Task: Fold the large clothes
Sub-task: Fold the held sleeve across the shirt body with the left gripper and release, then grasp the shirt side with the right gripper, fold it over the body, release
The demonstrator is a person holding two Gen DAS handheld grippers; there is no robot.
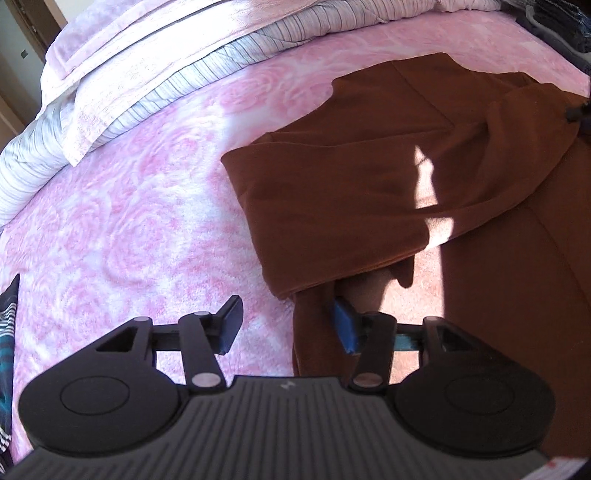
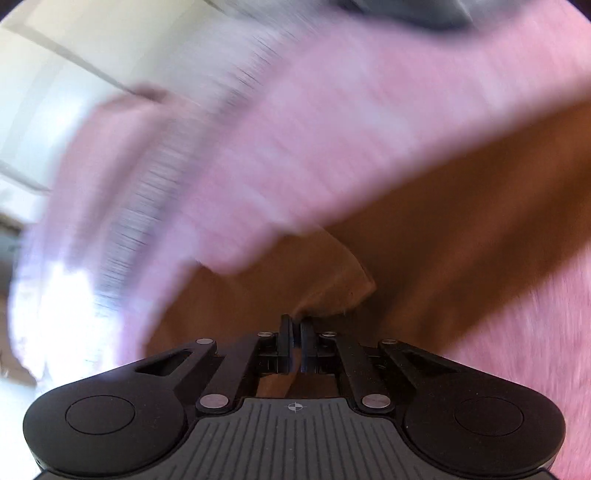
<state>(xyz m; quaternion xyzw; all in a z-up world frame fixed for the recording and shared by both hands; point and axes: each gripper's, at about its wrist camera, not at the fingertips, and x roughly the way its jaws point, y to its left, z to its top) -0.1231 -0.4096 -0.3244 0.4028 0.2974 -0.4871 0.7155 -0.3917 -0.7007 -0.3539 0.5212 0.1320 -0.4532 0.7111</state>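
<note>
A large rust-brown garment (image 1: 369,177) lies partly folded on a pink bed, filling the right half of the left wrist view. My left gripper (image 1: 288,325) stands open just above the bedcover, its right finger against the garment's near hanging edge and its left finger over bare pink cover. In the blurred right wrist view the same brown garment (image 2: 424,206) spreads ahead, and my right gripper (image 2: 296,326) is shut on a pinched fold of its cloth, which bunches up just beyond the fingertips.
The pink rose-patterned bedcover (image 1: 129,221) extends to the left. A rolled striped quilt and pale pink pillow (image 1: 122,81) lie along the far side. Dark clothing (image 1: 561,22) sits at the far right corner; a dark striped item (image 1: 7,332) lies at the left edge.
</note>
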